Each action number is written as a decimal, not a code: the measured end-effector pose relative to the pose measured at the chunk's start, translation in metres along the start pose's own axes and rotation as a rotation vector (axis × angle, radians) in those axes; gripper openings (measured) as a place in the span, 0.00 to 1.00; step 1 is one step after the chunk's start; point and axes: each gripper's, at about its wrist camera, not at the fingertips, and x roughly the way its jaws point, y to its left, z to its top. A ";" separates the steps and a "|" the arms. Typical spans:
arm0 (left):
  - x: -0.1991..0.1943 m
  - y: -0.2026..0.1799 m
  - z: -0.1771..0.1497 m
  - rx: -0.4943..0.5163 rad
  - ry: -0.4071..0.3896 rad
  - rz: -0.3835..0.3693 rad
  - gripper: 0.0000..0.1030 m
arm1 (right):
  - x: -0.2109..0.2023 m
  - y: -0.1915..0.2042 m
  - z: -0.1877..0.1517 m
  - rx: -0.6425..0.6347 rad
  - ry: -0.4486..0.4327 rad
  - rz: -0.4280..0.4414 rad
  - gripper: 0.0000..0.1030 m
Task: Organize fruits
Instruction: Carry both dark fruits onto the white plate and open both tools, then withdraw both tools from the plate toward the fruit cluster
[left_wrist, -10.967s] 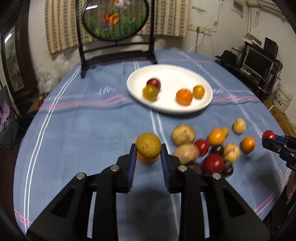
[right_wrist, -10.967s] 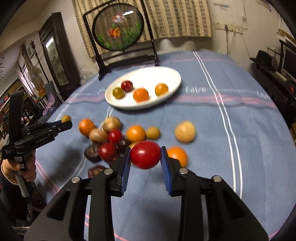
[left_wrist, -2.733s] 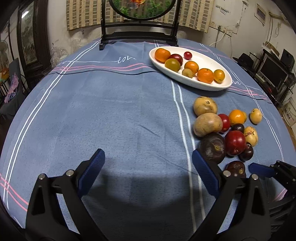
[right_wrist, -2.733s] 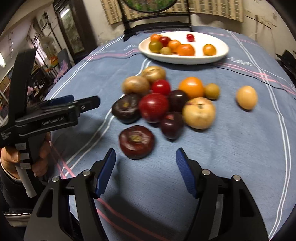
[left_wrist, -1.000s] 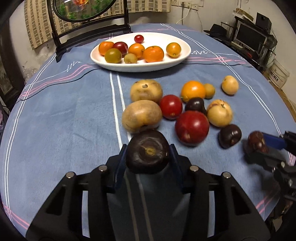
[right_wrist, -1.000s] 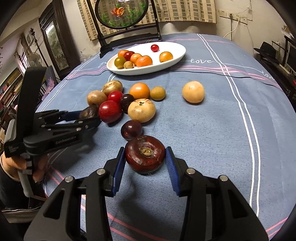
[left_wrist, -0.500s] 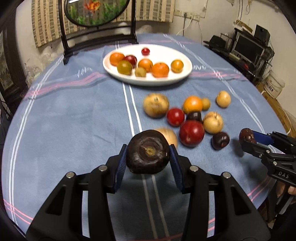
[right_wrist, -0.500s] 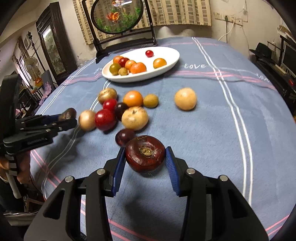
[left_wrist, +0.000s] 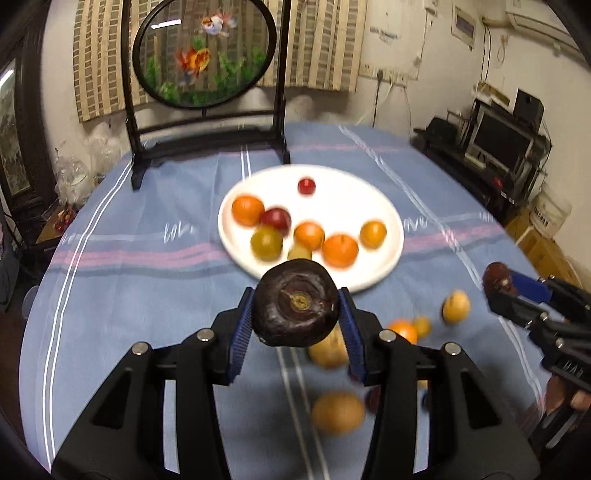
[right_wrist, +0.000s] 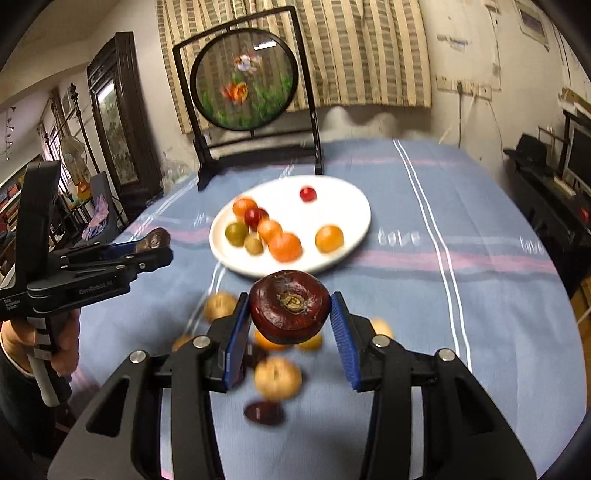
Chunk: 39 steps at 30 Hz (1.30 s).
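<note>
Left tool (left_wrist: 295, 325) pinching dark purple round fruit (left_wrist: 295, 302) between blue pads, held above blue striped desk (left_wrist: 129, 288), near edge of white oval plate (left_wrist: 384, 210). Right tool (right_wrist: 290, 325) pinching dark red flattened round fruit (right_wrist: 290, 306), likewise aloft, plate beyond. Plate holds orange, red, green fruit. Loose yellow and orange fruit on cloth below, blurred.

Woven cloth tablecloth (left_wrist: 122, 280), matt. Glossy white glazed plate (left_wrist: 380, 206). Dark purple fruit (left_wrist: 295, 302) and dark red fruit (right_wrist: 290, 306), smooth, faintly shiny. Ribbed blue pads (left_wrist: 240, 332) on matt black plastic.
</note>
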 end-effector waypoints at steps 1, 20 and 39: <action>0.005 -0.001 0.007 0.002 -0.007 0.007 0.44 | 0.007 0.000 0.007 -0.005 -0.002 0.002 0.43; 0.143 0.024 0.069 -0.104 0.123 0.077 0.44 | 0.170 -0.024 0.080 0.028 0.122 -0.047 0.43; 0.079 0.015 0.056 -0.112 -0.023 0.045 0.87 | 0.122 -0.027 0.063 0.074 0.071 -0.038 0.68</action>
